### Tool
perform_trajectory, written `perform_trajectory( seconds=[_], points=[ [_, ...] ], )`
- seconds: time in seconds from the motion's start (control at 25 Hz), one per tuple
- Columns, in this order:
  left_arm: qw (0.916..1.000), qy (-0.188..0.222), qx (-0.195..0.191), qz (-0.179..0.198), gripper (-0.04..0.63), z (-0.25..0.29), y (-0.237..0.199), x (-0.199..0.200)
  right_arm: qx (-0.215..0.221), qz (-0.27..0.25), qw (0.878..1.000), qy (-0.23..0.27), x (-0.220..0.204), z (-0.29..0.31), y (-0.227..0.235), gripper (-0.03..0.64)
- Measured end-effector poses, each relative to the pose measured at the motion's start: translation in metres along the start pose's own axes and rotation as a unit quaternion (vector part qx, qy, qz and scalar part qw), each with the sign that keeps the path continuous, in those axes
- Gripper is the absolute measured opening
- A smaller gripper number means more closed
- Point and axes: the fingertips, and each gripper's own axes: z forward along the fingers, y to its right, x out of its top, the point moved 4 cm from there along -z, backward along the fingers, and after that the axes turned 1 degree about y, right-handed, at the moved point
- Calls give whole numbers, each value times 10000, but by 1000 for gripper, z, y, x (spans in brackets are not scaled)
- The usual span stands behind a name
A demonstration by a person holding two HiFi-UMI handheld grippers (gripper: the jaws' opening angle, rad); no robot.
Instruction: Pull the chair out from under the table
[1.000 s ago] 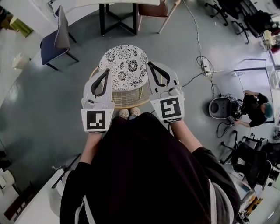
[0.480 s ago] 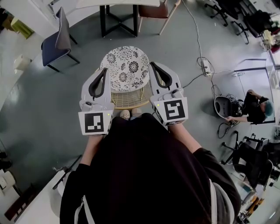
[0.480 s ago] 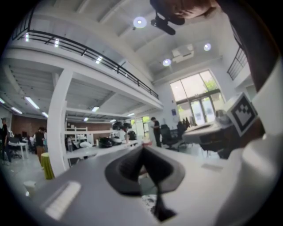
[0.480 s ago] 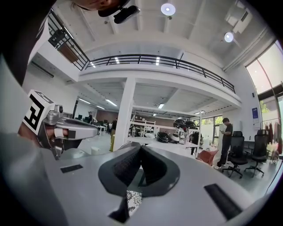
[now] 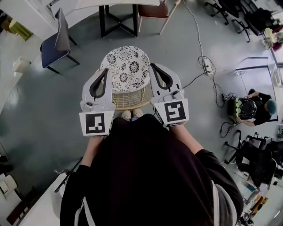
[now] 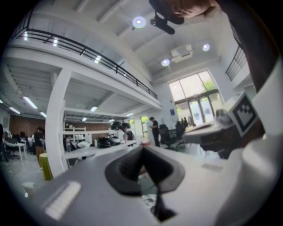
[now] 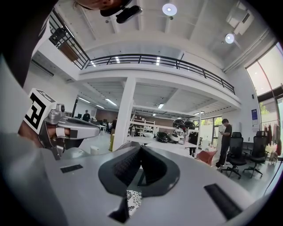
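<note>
Left gripper (image 5: 107, 73) is closed tight on nothing. The round floral-seat chair with the pale slatted back (image 5: 128, 66) sits on open floor, clear of the black-legged white table (image 5: 118, 3). Right gripper (image 5: 153, 67) is also closed and empty. Pull-out looks basically done.

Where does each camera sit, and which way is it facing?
Head view: on the person's head, facing steeply down at the chair; torso, forearms, left tool and right tool show.
Left gripper view: on the left tool, facing level along its shut jaws into the hall; the right tool shows at right.
Right gripper view: on the right tool, facing level into the hall; the left tool shows at left.
Shared: all three catch the chair's floral seat.
</note>
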Motion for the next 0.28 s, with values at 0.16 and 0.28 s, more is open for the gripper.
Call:
perform_trajectory(
  seconds=[0.16,0.28],
  points=[
    [10000,6,-29,-1,8,2,4,0,-77,-2,10000,-48,0,-3,4,21],
    [10000,8,-55,23,8,5,4,-2,-185,16,9998,-108,0,-2,7,21]
  ],
)
